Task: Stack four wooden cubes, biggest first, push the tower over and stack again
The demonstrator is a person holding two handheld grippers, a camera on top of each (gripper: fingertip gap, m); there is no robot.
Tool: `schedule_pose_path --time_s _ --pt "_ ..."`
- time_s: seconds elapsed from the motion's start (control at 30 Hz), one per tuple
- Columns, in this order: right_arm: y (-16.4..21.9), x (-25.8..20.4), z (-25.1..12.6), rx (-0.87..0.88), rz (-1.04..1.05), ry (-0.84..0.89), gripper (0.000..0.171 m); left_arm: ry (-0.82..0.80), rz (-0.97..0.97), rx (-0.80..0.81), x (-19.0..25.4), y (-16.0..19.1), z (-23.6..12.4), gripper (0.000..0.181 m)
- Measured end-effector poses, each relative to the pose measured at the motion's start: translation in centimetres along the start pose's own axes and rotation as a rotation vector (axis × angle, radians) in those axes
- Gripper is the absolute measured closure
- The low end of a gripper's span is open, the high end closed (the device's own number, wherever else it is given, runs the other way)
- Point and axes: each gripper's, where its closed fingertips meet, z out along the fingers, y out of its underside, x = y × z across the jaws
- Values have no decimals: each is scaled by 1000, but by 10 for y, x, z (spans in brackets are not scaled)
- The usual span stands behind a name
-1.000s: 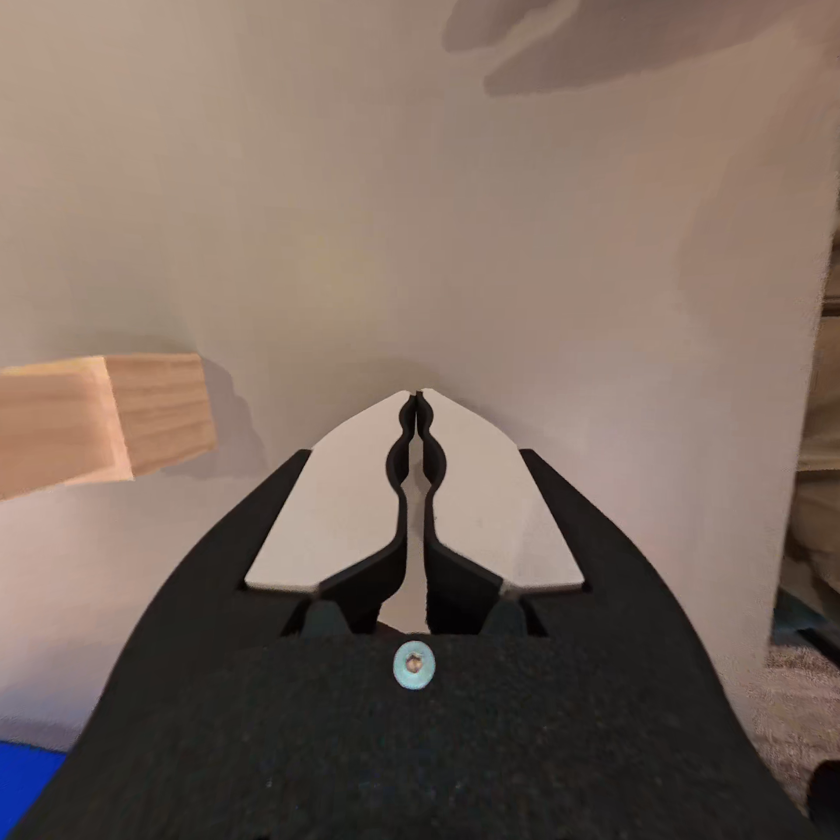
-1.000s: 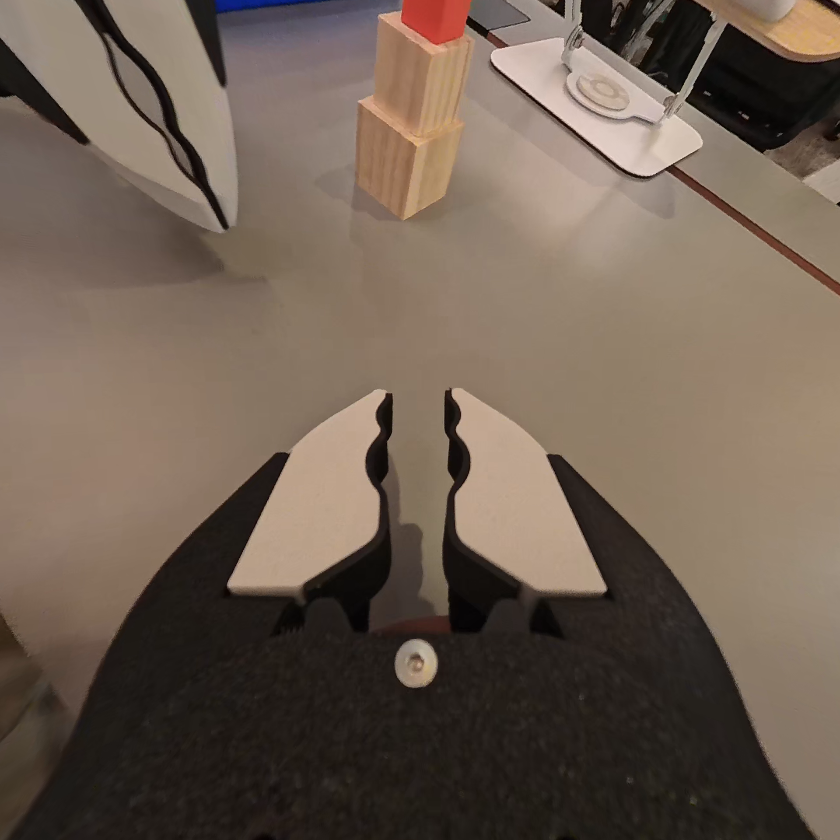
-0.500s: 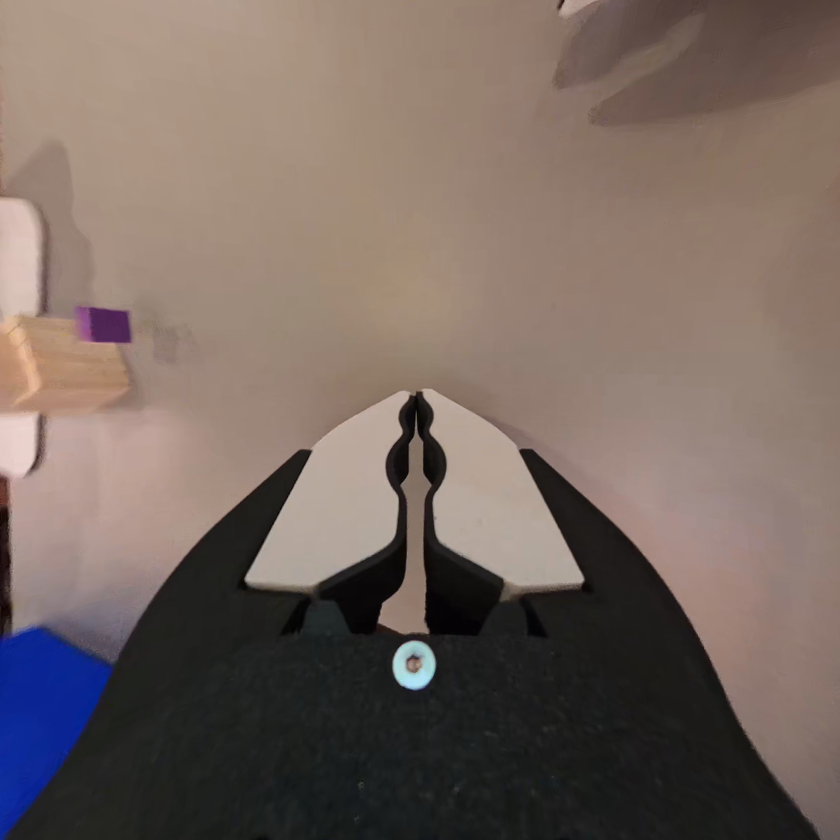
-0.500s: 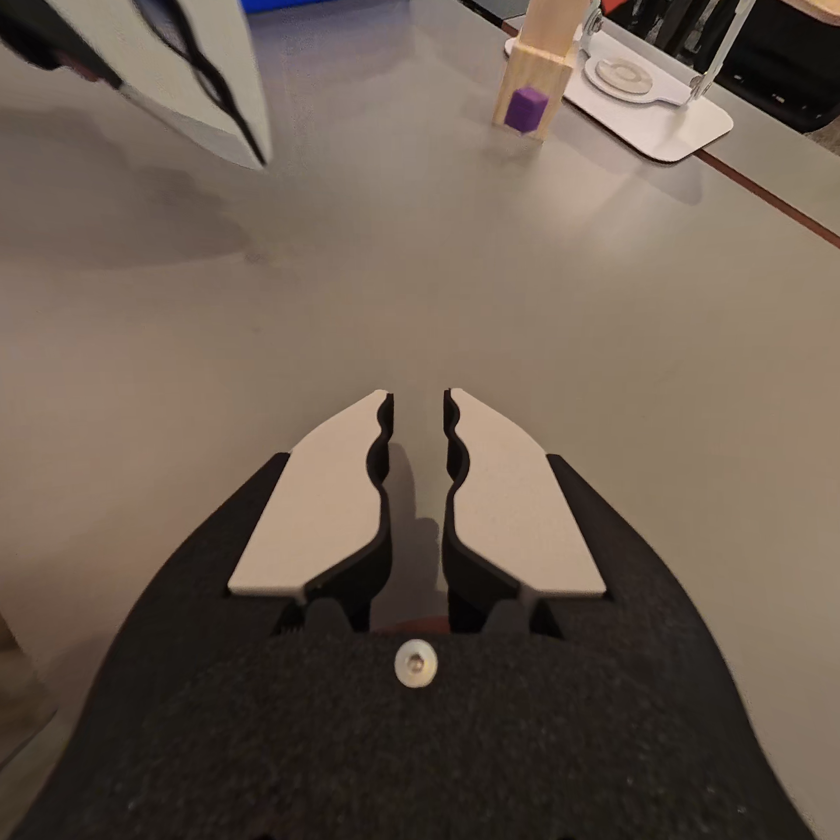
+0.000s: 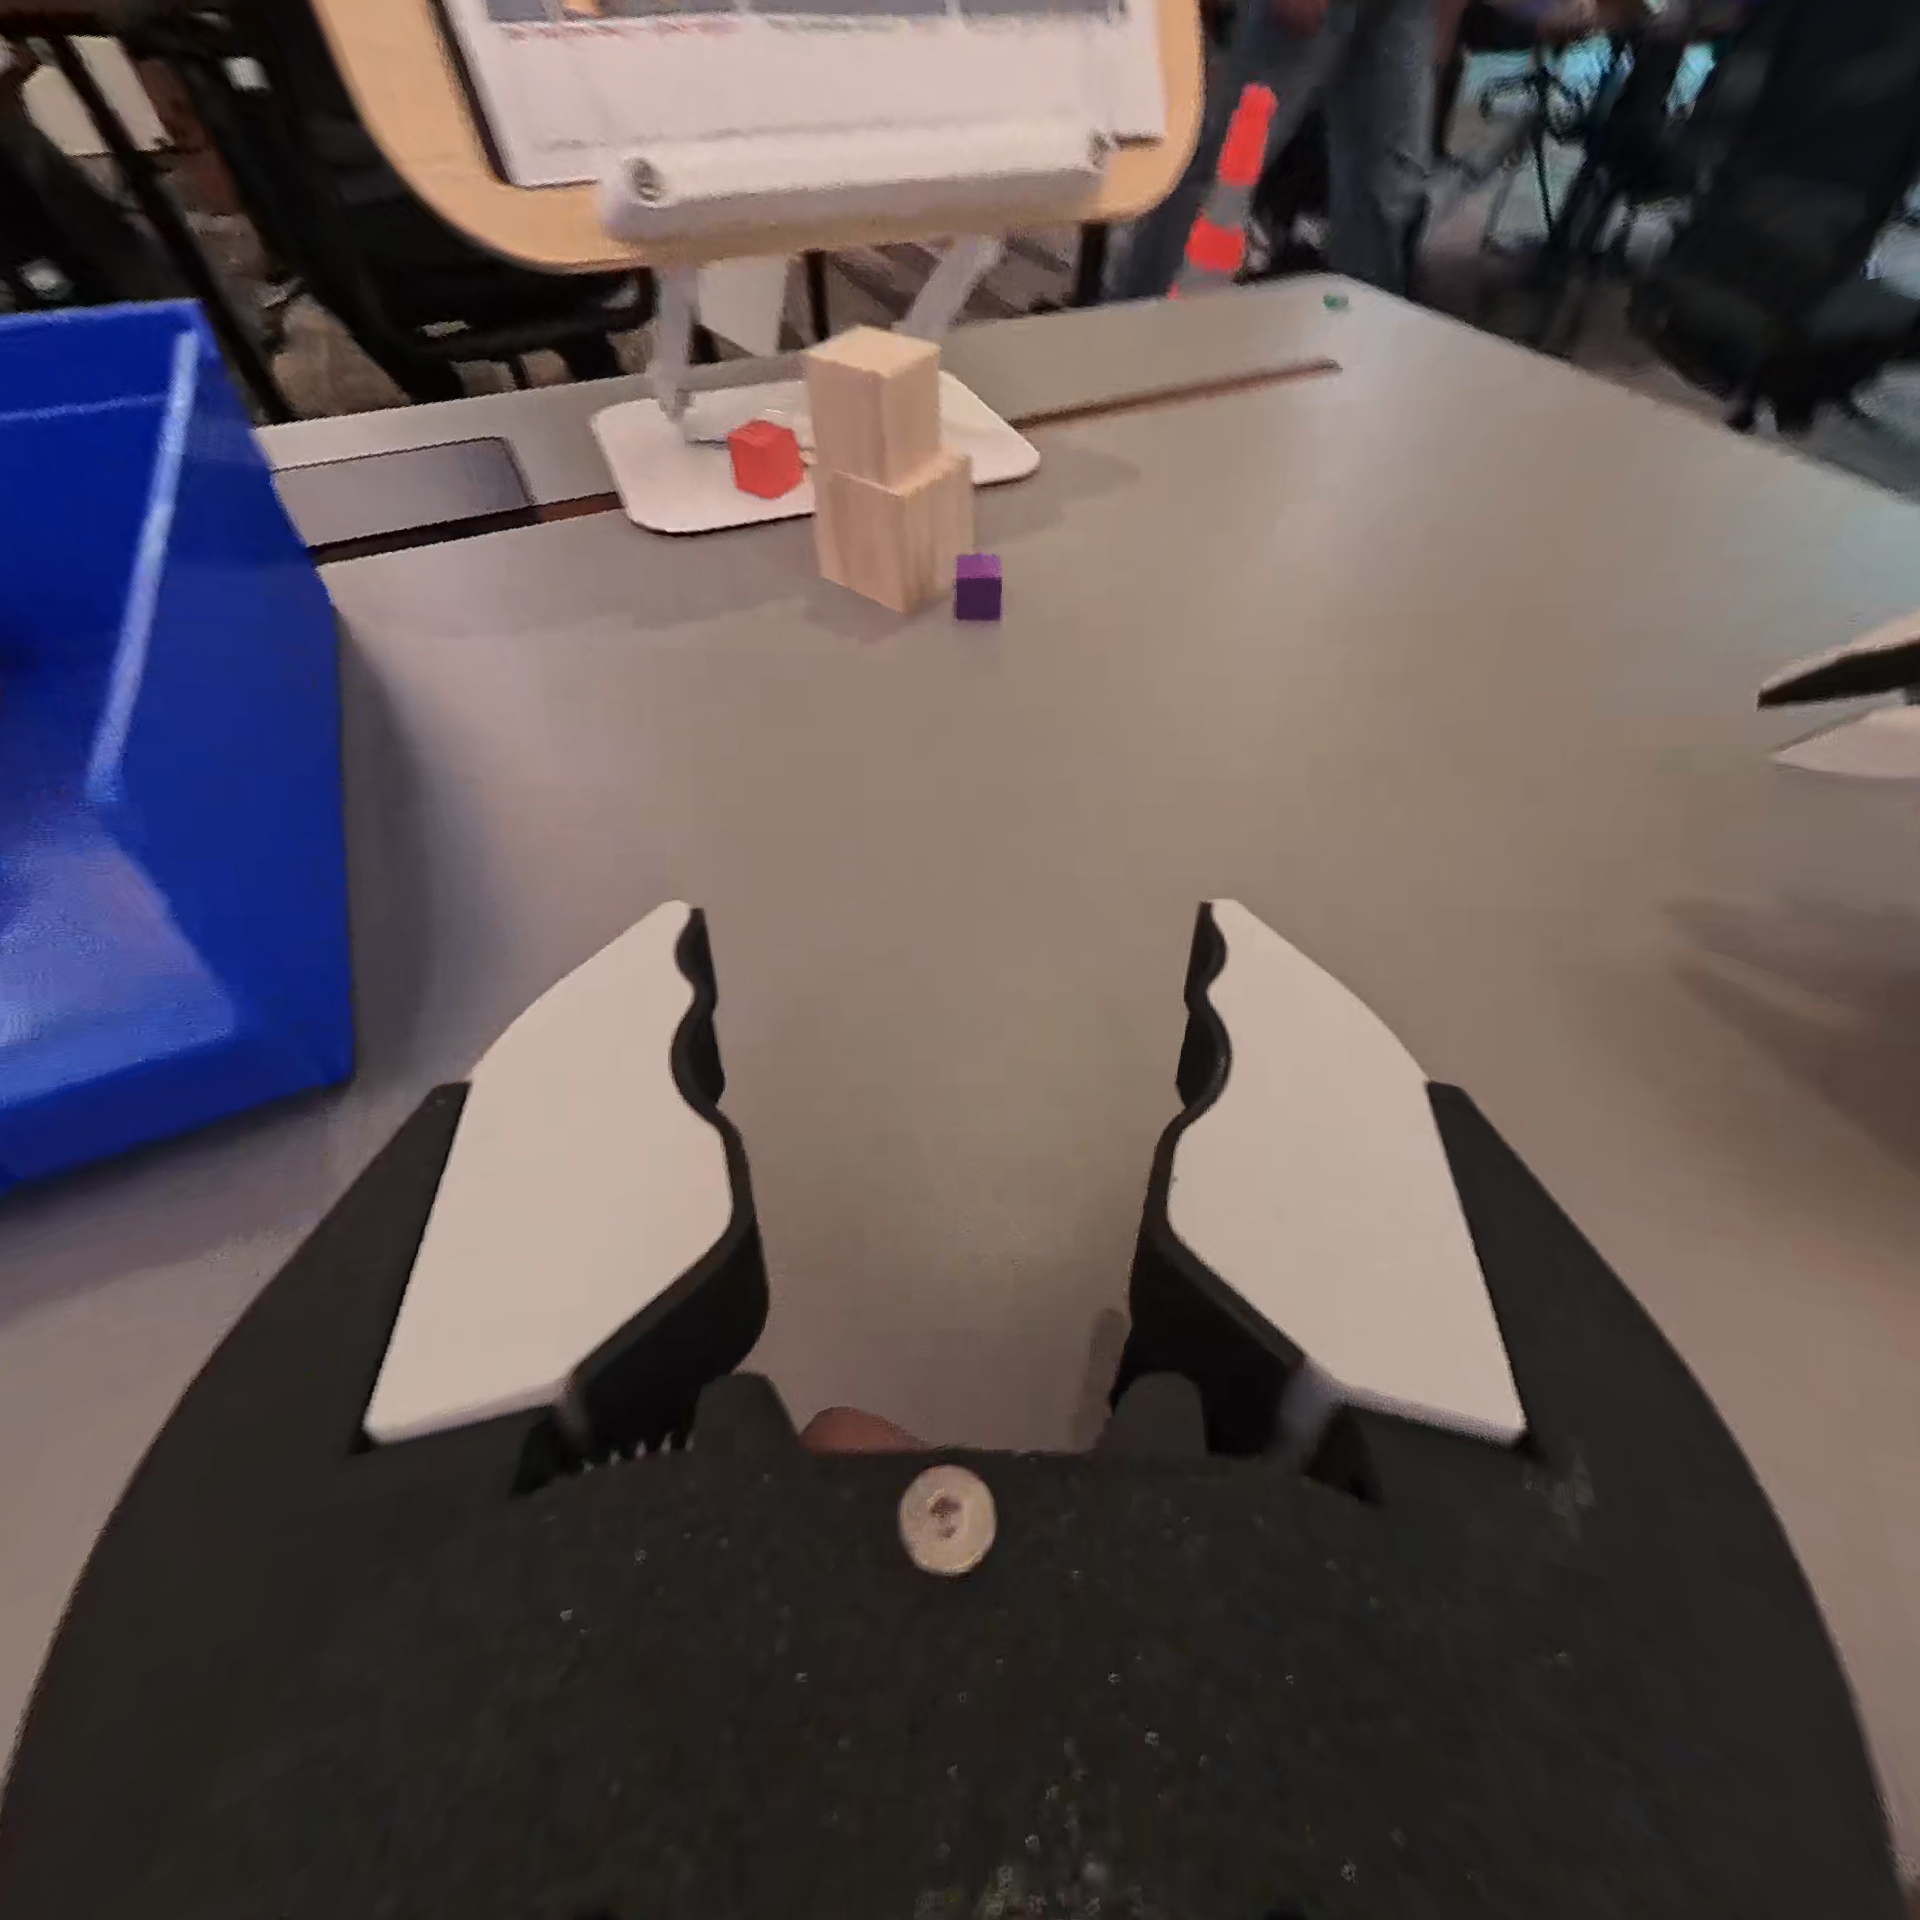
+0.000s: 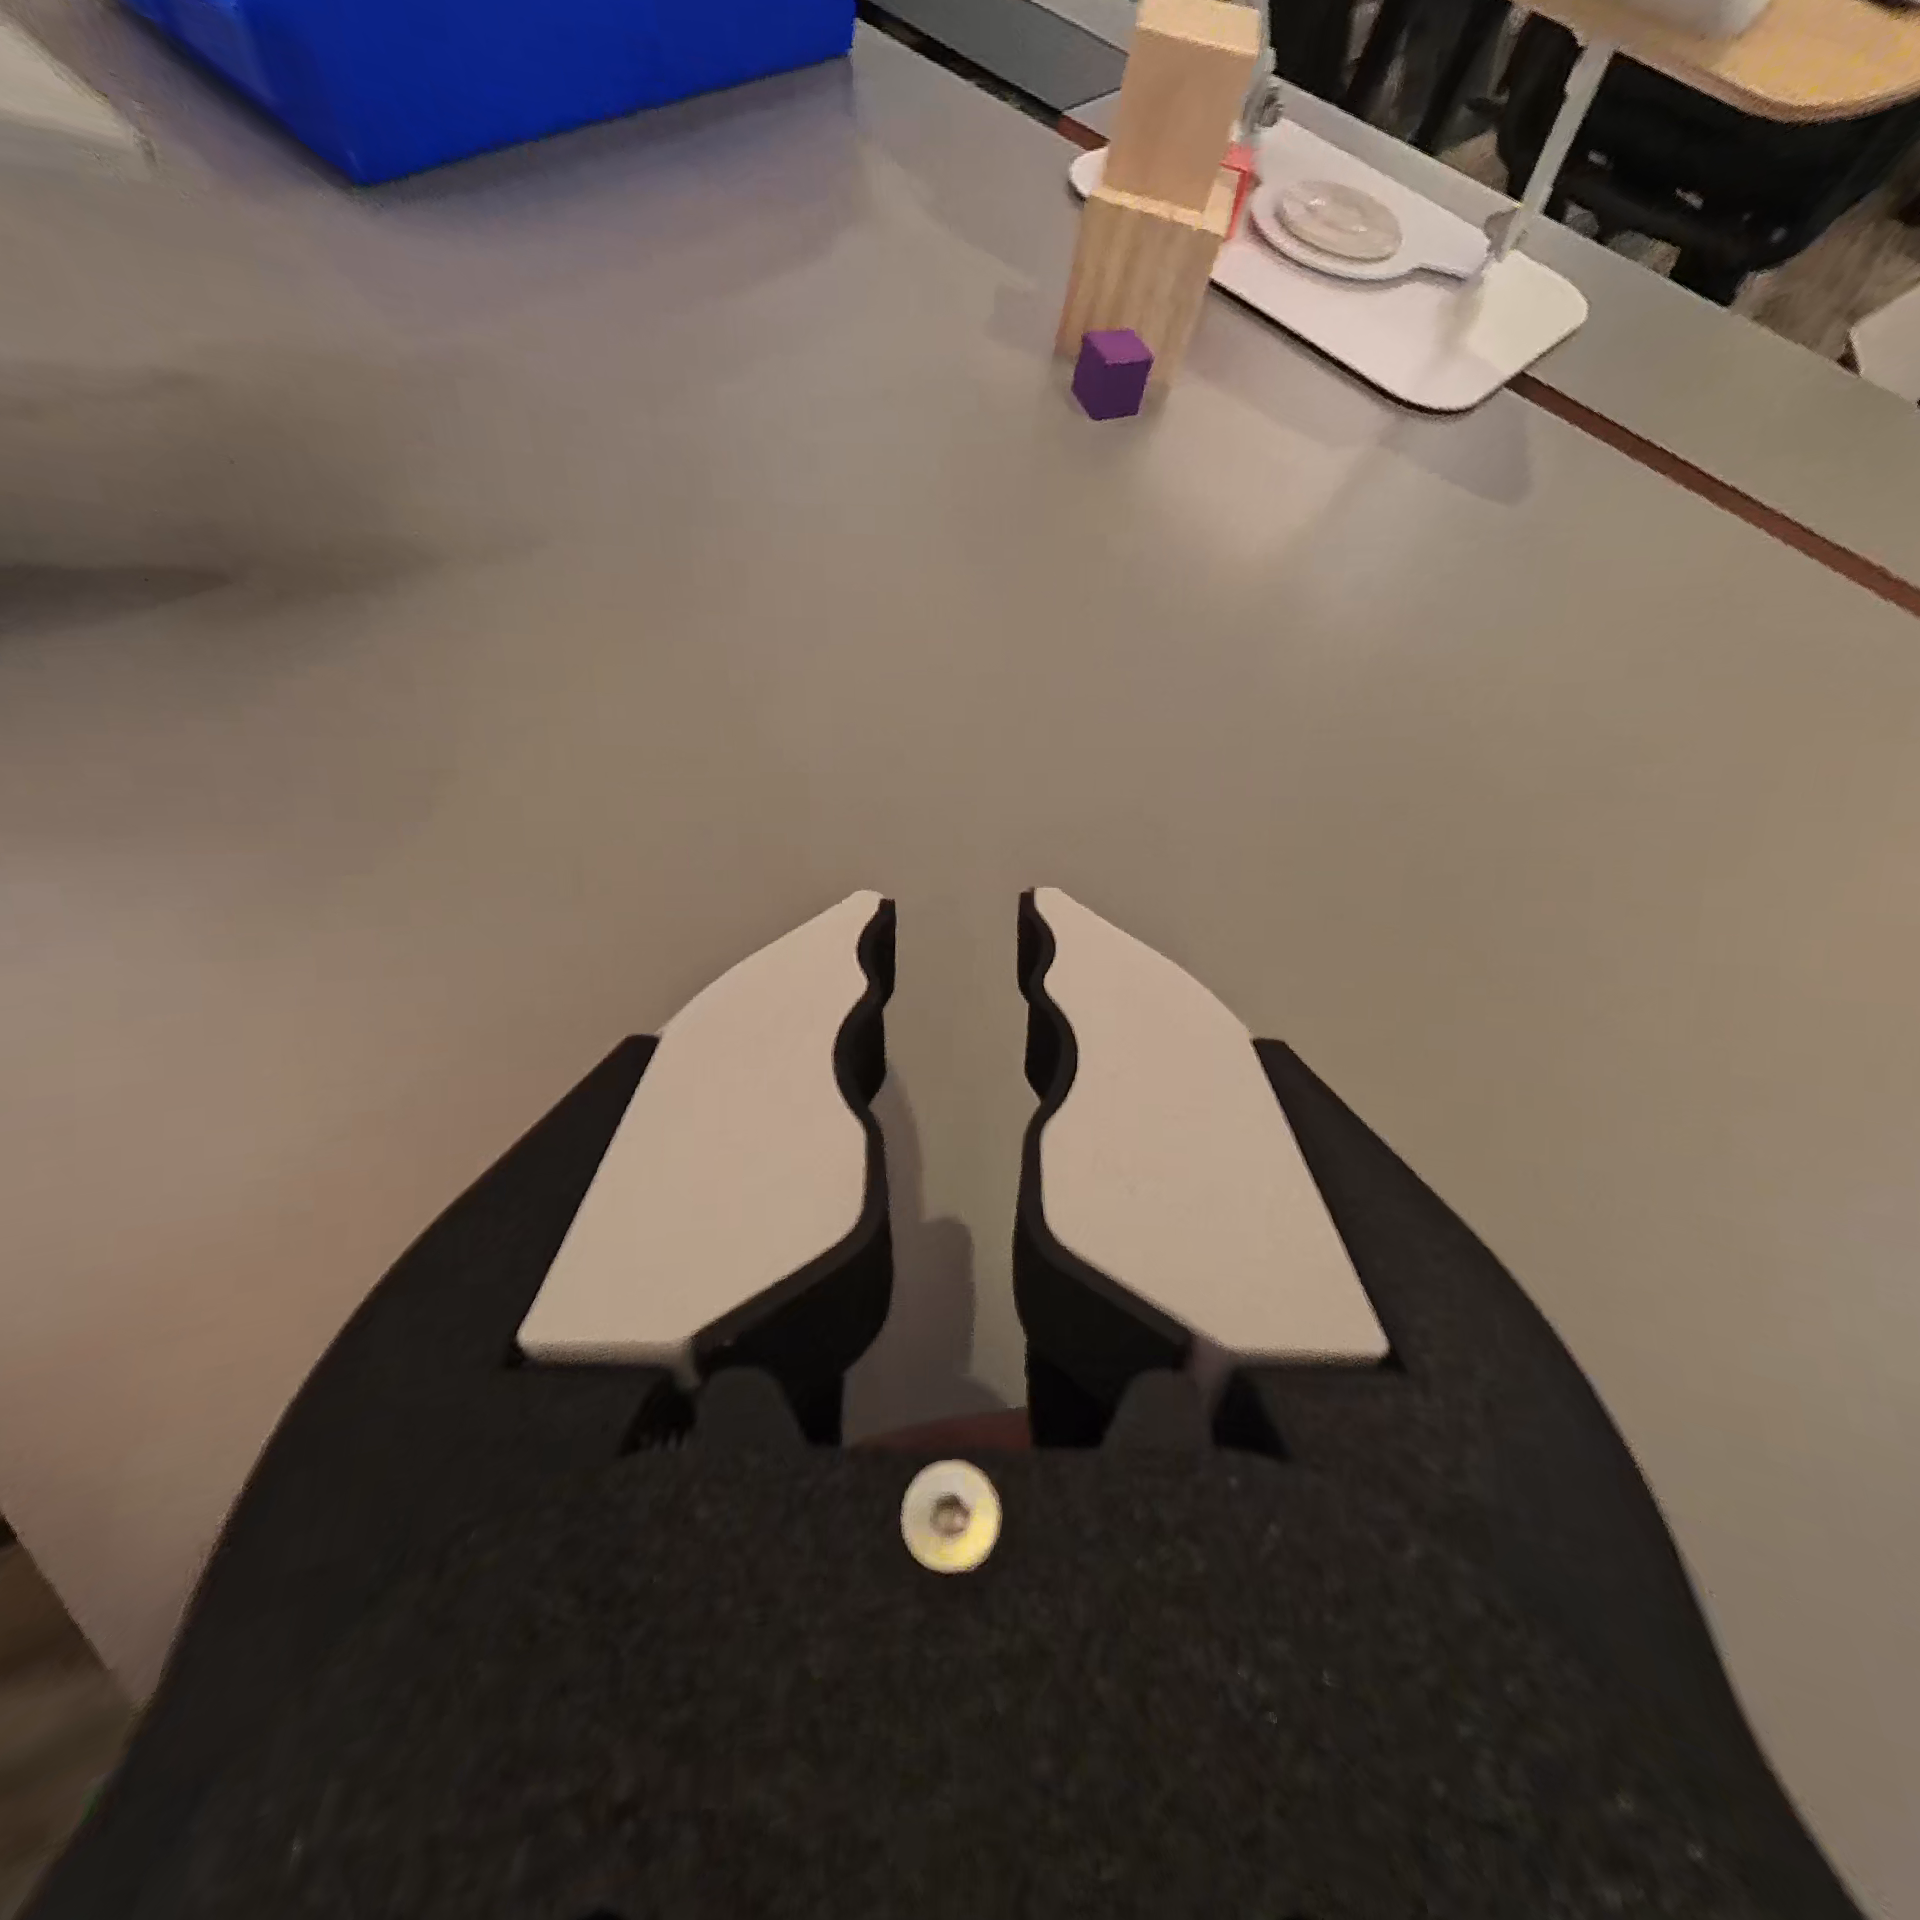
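Two plain wooden cubes stand stacked at the far middle of the grey table, the bigger one point(image 5: 894, 530) below and the smaller one point(image 5: 871, 400) on it, a little off-centre. A small purple cube point(image 5: 978, 587) lies on the table touching the bigger cube's foot. A red cube point(image 5: 766, 459) lies on the white stand base behind them. My left gripper point(image 5: 948, 914) is wide open and empty, well short of the cubes. My right gripper point(image 6: 956, 899) is narrowly open and empty, also far from the stack point(image 6: 1138, 275) and the purple cube point(image 6: 1112, 372). The red cube point(image 6: 1236, 192) is mostly hidden there.
A blue bin point(image 5: 156, 727) stands at the left of the table. A white stand base point(image 6: 1455, 312) with metal legs holds a board behind the cubes. The right gripper's tips point(image 5: 1860, 707) show at the right edge. An orange cone and chairs lie beyond the table.
The red and purple cubes have come off the stack; the two wooden cubes still stand. My left gripper has opened wide, swung to face the cubes and left the right wrist view.
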Motion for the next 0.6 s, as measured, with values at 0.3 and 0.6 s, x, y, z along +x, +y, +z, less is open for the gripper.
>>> schedule_pose_path --time_s 0.3,0.6 --pt "-11 8 16 76 233 105 98 -156 -62 60 -18 8 -18 78" --pt "-1 13 16 54 255 226 84 -253 -53 3 -20 25 -12 82"
